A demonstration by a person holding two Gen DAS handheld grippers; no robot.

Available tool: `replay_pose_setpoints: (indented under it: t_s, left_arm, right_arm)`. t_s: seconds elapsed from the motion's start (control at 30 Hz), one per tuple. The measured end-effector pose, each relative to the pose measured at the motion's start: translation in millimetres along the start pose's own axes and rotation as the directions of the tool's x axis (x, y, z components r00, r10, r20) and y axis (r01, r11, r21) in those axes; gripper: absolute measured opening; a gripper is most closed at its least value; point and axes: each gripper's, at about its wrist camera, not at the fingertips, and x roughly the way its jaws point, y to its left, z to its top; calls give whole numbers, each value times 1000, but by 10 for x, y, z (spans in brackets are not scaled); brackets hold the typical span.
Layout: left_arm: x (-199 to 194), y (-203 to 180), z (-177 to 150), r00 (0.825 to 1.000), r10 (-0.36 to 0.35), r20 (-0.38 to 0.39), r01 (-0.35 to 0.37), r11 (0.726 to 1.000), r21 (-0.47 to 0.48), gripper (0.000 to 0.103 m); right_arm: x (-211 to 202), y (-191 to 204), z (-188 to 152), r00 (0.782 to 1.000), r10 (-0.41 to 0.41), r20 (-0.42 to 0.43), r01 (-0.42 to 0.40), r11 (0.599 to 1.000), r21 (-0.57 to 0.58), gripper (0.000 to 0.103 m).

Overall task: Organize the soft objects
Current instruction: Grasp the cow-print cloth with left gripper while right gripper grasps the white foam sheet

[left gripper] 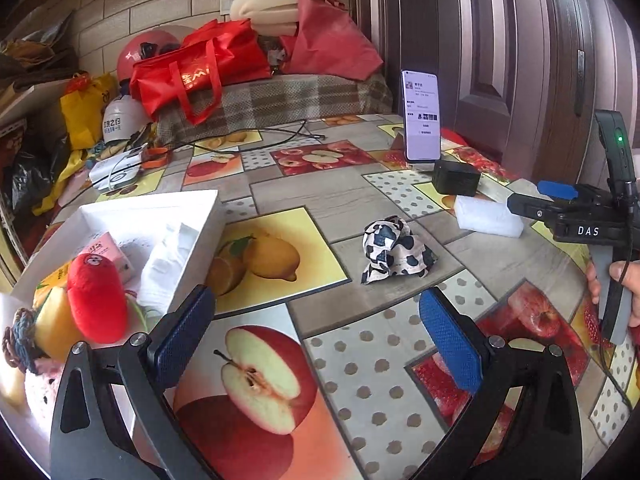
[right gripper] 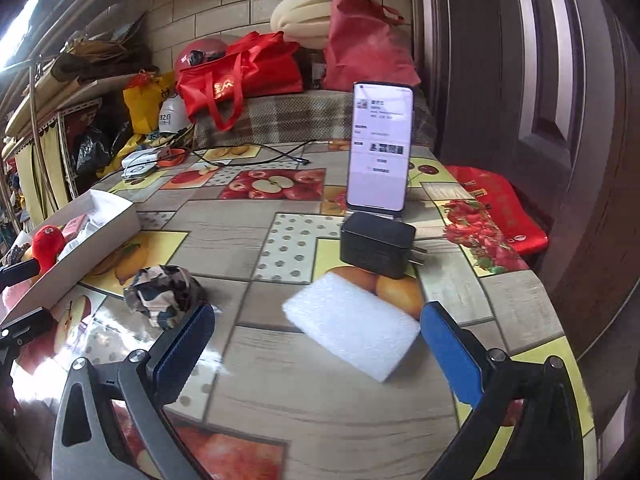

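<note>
The left gripper (left gripper: 316, 336) is seen low in its frame with jaws spread wide and empty; a crumpled cloth (left gripper: 394, 250) lies on the counter (left gripper: 400, 300) just above centre. The right gripper (right gripper: 316, 344) is likewise held wide and empty, a white foam block (right gripper: 352, 326) lying between its fingers. A white box (left gripper: 132, 216) at left holds a red plush (left gripper: 96, 296).

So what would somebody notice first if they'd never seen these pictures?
Probably the bright fruit-print tablecloth. A crumpled black-and-white cloth lies mid-table and a white foam block sits before the open right gripper. At the left, a red plush toy lies in a white box.
</note>
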Motion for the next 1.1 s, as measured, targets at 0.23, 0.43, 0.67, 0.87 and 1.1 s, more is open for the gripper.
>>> replay_pose_setpoints:
  t_s: [0.23, 0.43, 0.67, 0.87, 1.1]
  left_arm:
    - [329, -176, 153, 998, -4, -66, 3, 1000, -5, 103]
    - [447, -246, 200, 996, -8, -92, 9, 1000, 6, 103]
    - [640, -327, 257, 987, -42, -153, 46, 999, 26, 103]
    - [818, -436, 347, 983, -43, -177, 57, 996, 73, 103]
    - [1079, -477, 383, 962, -55, -267, 79, 993, 82, 87]
  right_arm:
    - [161, -472, -25, 985, 156, -77, -143, 978, 150, 103]
    - [268, -265, 15, 977, 166, -131, -162, 986, 42, 103]
    - [514, -149, 78, 968, 138, -210, -158, 984, -83, 103]
    - [738, -19, 49, 935, 150, -321, -209, 965, -157, 103]
    - [747, -16, 50, 931, 166, -325, -228, 960, -165, 100]
